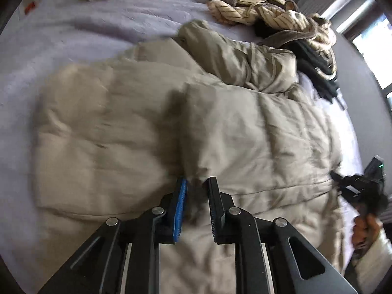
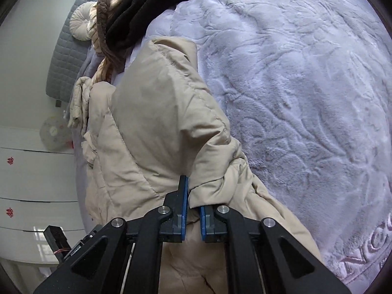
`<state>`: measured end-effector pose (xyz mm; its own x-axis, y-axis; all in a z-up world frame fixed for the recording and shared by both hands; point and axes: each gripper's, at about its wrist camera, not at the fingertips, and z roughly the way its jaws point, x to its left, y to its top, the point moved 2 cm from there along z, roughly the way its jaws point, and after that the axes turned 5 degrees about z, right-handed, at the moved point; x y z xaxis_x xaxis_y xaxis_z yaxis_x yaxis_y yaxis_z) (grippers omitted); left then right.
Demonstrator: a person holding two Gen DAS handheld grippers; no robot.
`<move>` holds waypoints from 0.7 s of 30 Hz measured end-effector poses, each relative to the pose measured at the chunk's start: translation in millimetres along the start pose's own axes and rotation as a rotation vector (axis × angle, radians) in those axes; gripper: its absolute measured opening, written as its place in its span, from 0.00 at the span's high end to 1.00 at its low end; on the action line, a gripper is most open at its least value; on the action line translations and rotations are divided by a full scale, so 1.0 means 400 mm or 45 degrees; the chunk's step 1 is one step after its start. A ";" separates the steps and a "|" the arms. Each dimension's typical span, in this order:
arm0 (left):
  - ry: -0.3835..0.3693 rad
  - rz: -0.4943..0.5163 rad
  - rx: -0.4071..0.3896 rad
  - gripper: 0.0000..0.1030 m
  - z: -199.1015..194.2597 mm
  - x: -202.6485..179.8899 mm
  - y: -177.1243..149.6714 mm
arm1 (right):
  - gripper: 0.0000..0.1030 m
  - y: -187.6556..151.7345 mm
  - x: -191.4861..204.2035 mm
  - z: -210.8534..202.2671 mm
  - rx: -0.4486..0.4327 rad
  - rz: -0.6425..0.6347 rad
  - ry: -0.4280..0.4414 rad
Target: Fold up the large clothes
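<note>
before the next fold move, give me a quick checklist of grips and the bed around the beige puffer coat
1. Left gripper pinching the beige puffer coat: ok, fabric sits between the narrow jaws.
2. Right gripper clamped on a coat edge: ok.
3. Coat lying flat: not ok, one sleeve is bunched.
4. Purple blanket beside the coat bare for folding: ok.
5. Striped garment pile apart from the coat: cannot tell, it lies close to the sleeve.

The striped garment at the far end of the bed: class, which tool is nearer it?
Neither clearly: left tool and right tool both grip the beige coat, well short of the striped garment.
</note>
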<state>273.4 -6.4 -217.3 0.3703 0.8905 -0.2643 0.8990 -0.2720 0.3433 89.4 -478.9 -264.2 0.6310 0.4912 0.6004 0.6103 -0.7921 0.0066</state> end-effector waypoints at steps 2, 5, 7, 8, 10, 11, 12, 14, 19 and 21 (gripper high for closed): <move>0.058 0.003 -0.003 0.82 -0.023 0.023 0.001 | 0.88 -0.004 0.009 -0.017 0.031 -0.016 -0.016; 0.048 -0.008 -0.049 0.81 -0.068 0.033 0.017 | 0.74 -0.025 0.047 -0.071 0.071 -0.143 -0.064; 0.033 0.014 -0.082 0.82 -0.080 0.010 0.034 | 0.52 -0.031 0.085 -0.133 0.012 -0.255 -0.032; 0.030 0.027 -0.091 0.82 -0.079 -0.005 0.044 | 0.38 -0.026 0.095 -0.157 -0.030 -0.277 -0.011; 0.040 0.050 -0.116 0.81 -0.067 -0.043 0.063 | 0.36 0.015 0.101 -0.201 -0.138 -0.261 0.029; 0.043 0.052 -0.121 0.81 -0.056 -0.056 0.074 | 0.36 0.039 0.091 -0.205 -0.157 -0.219 0.052; 0.037 0.042 -0.113 0.81 -0.039 -0.066 0.083 | 0.36 0.076 0.070 -0.196 -0.164 -0.132 0.100; 0.029 0.019 -0.099 0.81 -0.004 -0.079 0.093 | 0.36 0.141 0.023 -0.152 -0.141 0.046 0.204; 0.090 -0.012 -0.028 0.81 0.079 -0.064 0.085 | 0.37 0.241 -0.051 0.016 0.015 0.398 0.492; 0.104 -0.014 -0.017 0.81 0.086 -0.051 0.074 | 0.55 0.253 -0.058 0.075 0.077 0.480 0.503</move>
<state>300.4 -45.3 -232.9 0.3398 0.9203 -0.1941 0.8995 -0.2577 0.3528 151.1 -559.6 -301.2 0.5907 -0.0055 0.8069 0.4104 -0.8589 -0.3062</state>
